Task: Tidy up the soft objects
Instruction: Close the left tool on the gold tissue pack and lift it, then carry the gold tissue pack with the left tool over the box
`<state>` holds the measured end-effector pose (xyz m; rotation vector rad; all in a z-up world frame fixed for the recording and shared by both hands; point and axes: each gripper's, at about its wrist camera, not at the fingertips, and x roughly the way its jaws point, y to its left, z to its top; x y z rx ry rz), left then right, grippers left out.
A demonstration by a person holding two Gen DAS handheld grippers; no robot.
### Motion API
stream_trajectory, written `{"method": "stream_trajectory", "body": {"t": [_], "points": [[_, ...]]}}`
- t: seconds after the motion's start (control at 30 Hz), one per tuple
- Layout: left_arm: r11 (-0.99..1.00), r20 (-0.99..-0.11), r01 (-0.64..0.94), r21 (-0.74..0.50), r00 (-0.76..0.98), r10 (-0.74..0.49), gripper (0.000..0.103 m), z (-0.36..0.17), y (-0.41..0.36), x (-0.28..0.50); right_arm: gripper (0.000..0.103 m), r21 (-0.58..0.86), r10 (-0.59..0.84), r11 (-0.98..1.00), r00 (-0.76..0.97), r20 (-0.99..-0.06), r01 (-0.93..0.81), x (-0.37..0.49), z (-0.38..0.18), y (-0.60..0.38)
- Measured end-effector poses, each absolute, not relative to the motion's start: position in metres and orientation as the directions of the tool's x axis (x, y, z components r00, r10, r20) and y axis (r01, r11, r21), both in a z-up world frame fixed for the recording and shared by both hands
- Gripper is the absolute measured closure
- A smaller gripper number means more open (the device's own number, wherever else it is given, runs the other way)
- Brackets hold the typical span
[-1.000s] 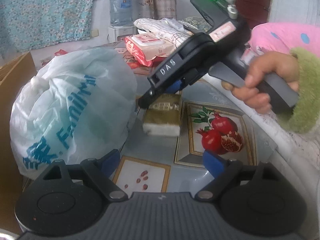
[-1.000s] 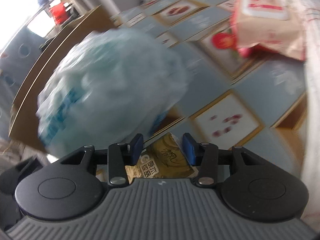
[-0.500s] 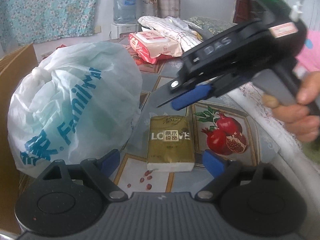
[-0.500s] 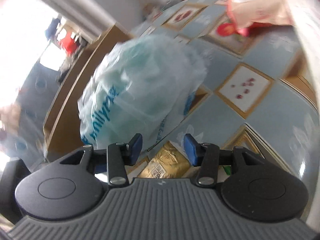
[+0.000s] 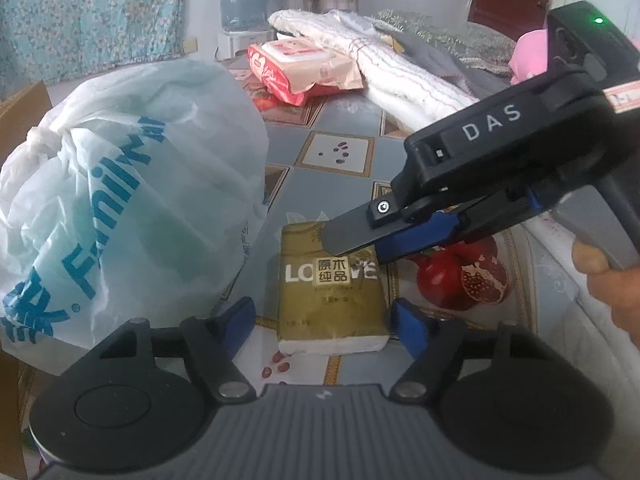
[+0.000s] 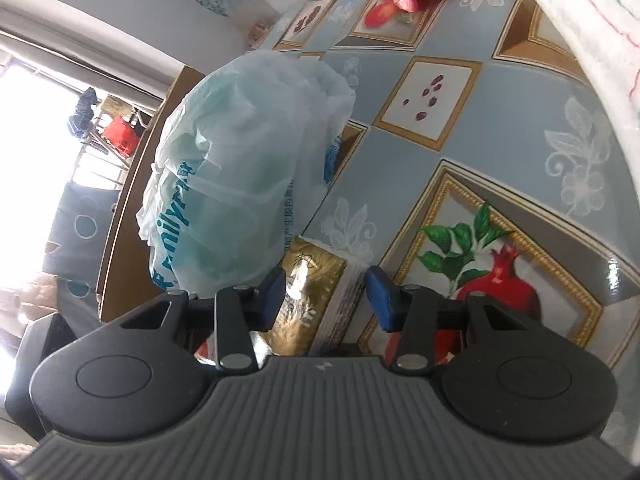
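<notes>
A gold tissue pack [image 5: 330, 292] lies flat on the patterned table [image 5: 348, 120], between the open jaws of my left gripper [image 5: 322, 326], which is low and close to its near end. My right gripper [image 5: 352, 236] hovers just above the pack's far end, coming in from the right; in the right wrist view the pack [image 6: 310, 300] sits below and between its open blue fingertips [image 6: 326, 296]. A tied white plastic bag [image 5: 120, 200] with blue letters stands left of the pack and shows too in the right wrist view [image 6: 244, 160].
A pink wet-wipes pack [image 5: 300, 68] lies at the back of the table beside folded towels and cloth [image 5: 400, 64]. A brown cardboard box [image 5: 20, 112] stands left of the bag. A water dispenser [image 5: 244, 0] is behind the table.
The right gripper let go of the tissue pack, which now lies flat, and lifted to the right. The left gripper moved closer, so the pack sits between its jaws.
</notes>
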<state>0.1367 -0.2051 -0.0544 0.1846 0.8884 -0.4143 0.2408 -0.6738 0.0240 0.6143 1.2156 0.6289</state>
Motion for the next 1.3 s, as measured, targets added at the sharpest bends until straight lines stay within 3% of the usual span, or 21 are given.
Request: {"method": "stream_trajectory", "body": {"t": [0.2,0.33,1.3], "points": [[0.912,-0.78,0.409,0.024,0.579,-0.239,0.035,-0.055,-0.213,0.14,0.059,0.736,0.74,0.666,0.229,-0.633,-0.119,0.239,0.023,-0.672],[0.918,-0.774,0.395,0.021,0.588,-0.235,0.048,-0.054,-0.213,0.142,0.059,0.745,0.75,0.655,0.224,-0.622,-0.124,0.237,0.022,-0.669],[0.931,-0.726,0.364,0.011,0.643,-0.243,0.049,-0.031,-0.196,0.121,0.058,0.758,0.764,0.638,0.238,-0.6,-0.138,0.22,0.042,-0.659]]}}
